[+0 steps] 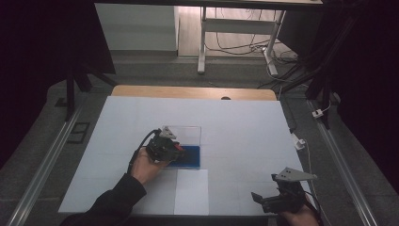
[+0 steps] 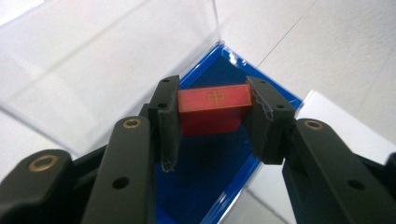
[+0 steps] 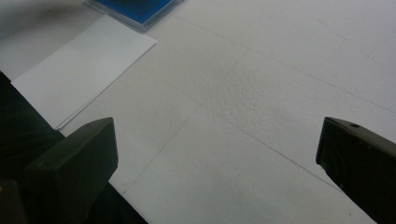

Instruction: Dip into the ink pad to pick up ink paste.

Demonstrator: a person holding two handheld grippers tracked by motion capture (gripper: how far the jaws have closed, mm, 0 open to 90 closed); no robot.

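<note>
The left gripper [image 2: 212, 116] has its two black jaws clamped on the ends of a small red block [image 2: 214, 106], and it hangs just over the blue-floored tray [image 2: 205, 186] near the middle of the table [image 1: 235, 122]. So the pick looks done: the block is pinched and clear of the floor, though from the high view I can't quite tell whether it is lifted free or only just off the blue. What's left, by my reading, is to carry it away or set it down, perhaps on the white sheet [image 1: 191, 192] that lies at the table's near edge, just in front of the tray. The block is a neat rectangular brick, matte red, with a thin gold line round its top face and a gold character stamped in the middle. The tray is a shallow blue rectangle, its floor looking like dull velvet, with clear glossy walls that rise behind it and catch the light. The pads [image 2: 169, 116] are hard black plastic with brass pins at the joints. Over at the near right corner, the right gripper [image 3: 217, 154] waits with jaws spread wide and nothing between them, above a white, faintly pebbled table cover with straight seams.
</note>
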